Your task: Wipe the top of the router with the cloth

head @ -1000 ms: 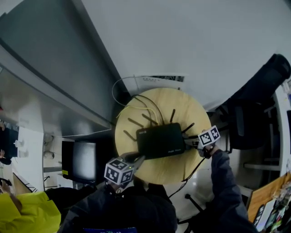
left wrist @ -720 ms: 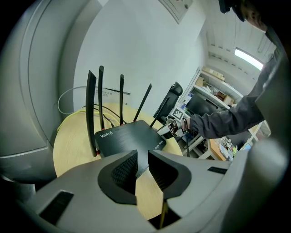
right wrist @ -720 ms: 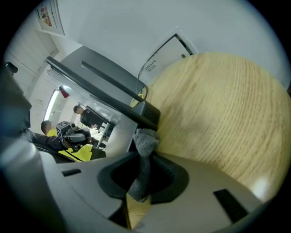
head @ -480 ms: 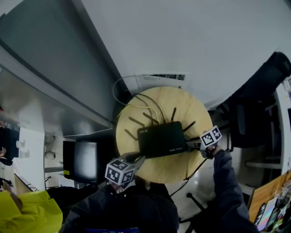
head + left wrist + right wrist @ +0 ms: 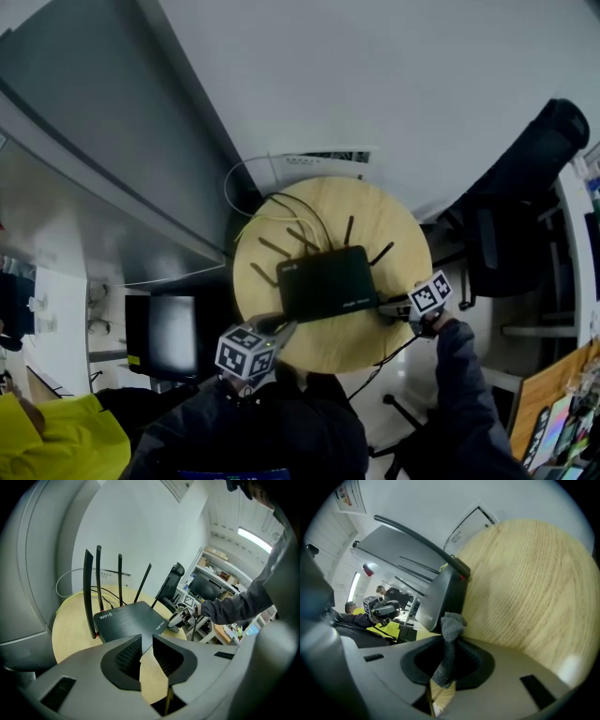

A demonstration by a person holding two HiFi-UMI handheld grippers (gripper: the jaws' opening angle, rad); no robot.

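Little shifted on the table (image 5: 258, 305), with the router (image 5: 326, 281) flat at its middle and its top not yet wiped; only eased the right gripper (image 5: 392, 307) a touch toward the router's near right corner. Left gripper (image 5: 281, 328) parked at the near rim, jaws a narrow slit apart on nothing; right jaws clamped on the cloth (image 5: 449, 641), just at the router's side edge, so probably needs lifting onto the top before wiping.
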